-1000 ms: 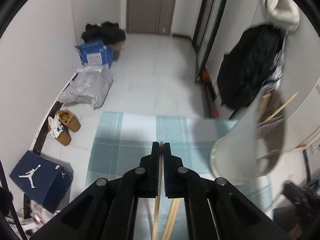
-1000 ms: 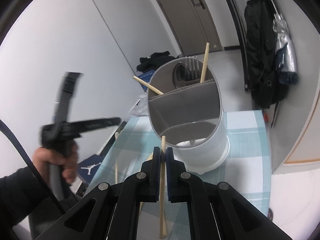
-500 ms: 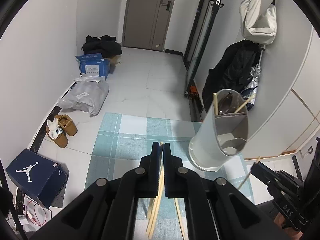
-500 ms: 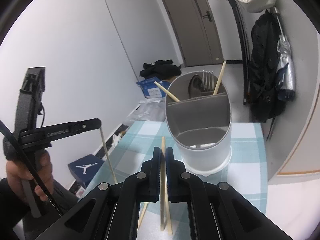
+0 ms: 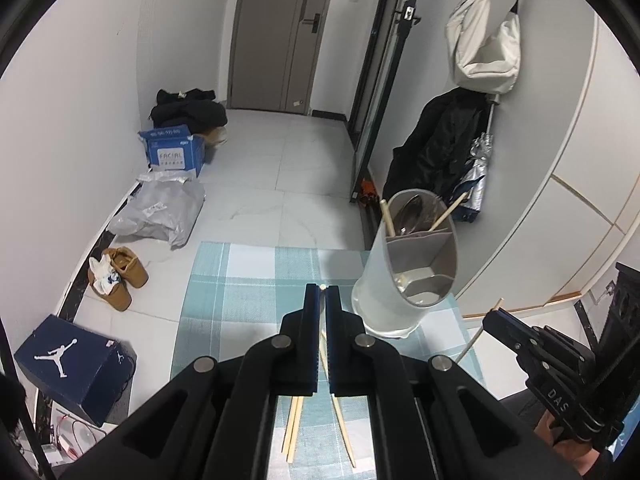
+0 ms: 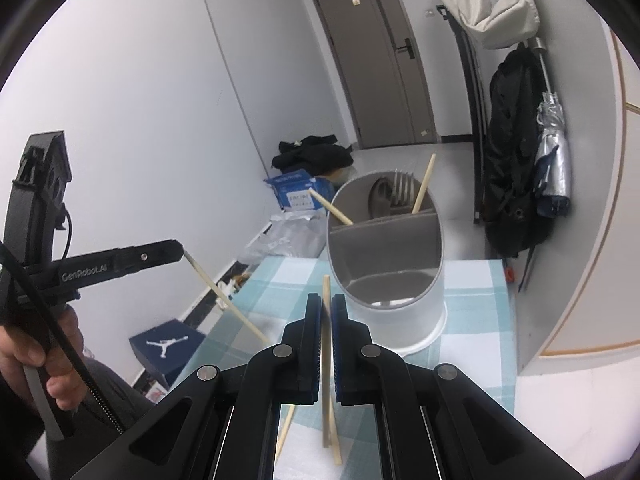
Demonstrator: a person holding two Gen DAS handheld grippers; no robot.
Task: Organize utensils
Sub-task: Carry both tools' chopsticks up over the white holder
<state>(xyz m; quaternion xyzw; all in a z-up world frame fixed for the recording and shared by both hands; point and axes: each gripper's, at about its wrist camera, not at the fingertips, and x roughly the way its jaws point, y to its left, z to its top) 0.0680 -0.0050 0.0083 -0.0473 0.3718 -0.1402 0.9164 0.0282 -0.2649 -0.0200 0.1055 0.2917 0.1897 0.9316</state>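
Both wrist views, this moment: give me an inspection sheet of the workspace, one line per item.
Surface: table under a teal checked cloth.
Job's things: white utensil holder upright on the cloth, with a fork, a spoon and two chopsticks in its rear compartment; loose chopsticks lie on the cloth.
Clutter: nothing seen on the table.
Grippers: left gripper shut on a chopstick; right gripper shut on another chopstick.
Cables: a black cable runs by the left hand.
Surroundings: shoe box, blue carton, grey bag, shoes, hanging coat.
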